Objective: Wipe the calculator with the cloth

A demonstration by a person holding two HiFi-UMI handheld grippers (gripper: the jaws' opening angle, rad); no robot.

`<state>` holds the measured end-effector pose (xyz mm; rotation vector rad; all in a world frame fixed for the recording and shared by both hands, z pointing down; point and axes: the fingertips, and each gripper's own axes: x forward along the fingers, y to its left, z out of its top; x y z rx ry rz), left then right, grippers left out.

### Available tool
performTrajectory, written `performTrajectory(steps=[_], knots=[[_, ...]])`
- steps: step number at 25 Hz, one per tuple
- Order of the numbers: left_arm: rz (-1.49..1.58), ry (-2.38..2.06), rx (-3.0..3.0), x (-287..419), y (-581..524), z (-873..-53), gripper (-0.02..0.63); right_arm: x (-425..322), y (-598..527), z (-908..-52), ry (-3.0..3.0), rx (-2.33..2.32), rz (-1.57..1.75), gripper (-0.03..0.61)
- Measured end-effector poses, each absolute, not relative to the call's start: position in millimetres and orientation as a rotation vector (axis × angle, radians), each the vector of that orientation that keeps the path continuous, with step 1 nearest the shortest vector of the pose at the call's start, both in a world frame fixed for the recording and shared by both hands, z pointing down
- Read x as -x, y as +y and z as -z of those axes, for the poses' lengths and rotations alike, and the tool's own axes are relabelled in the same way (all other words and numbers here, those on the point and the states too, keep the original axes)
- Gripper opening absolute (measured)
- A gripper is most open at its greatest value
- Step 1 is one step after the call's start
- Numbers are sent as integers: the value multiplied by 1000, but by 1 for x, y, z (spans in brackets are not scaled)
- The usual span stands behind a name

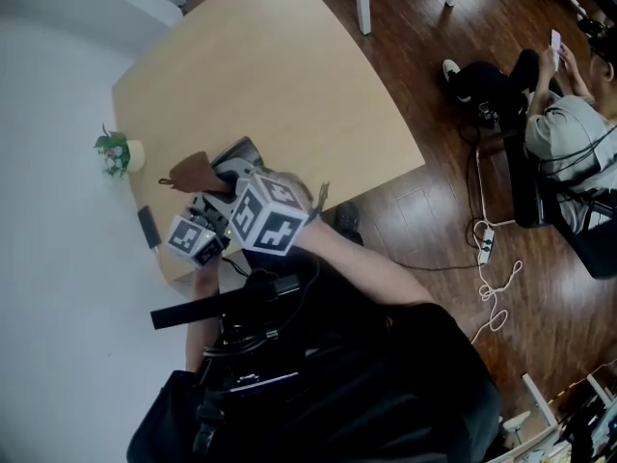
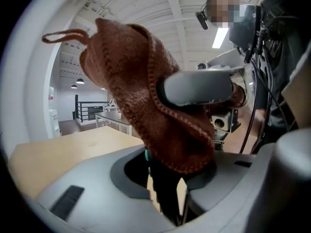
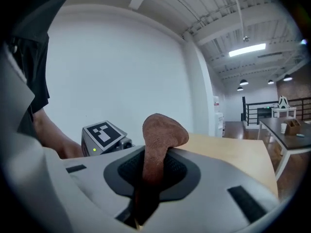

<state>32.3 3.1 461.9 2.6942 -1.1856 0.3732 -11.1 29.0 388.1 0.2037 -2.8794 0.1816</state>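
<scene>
Brown knitted cloth (image 3: 163,135) pinched tight in my right gripper (image 3: 148,174); my left gripper (image 2: 169,181) clamps the dark calculator (image 2: 163,202) (cloth draped over it).

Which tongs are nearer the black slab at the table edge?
Left. The left tongs sit just right of the black slab in the head view; the right tongs are farther right. Both grip the cloth.
</scene>
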Motion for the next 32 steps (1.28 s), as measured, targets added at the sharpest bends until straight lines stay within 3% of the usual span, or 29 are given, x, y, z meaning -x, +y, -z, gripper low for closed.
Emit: performTrajectory(steps=[4,9,20,24,32], knots=[[-365,-1223,-2660,-22,2,-465,135,-16,-2,-404,-2872,-319,-329,64],[-138,-1191,-2637,-17,1,-452,133,-54,-47,-438,-2830,-463,-477,64],[741,-756,-2203,4,-6,-423,140,-138,-60,-584,-2514,-667,-836,61],[916,-707,-2050,38,-34,-438,135,-132,-89,-593,-2498,-716,-854,61],[1036,-709,-1939,68,-6,-454,134,-78,-42,-571,-2515,-559,-786,63]])
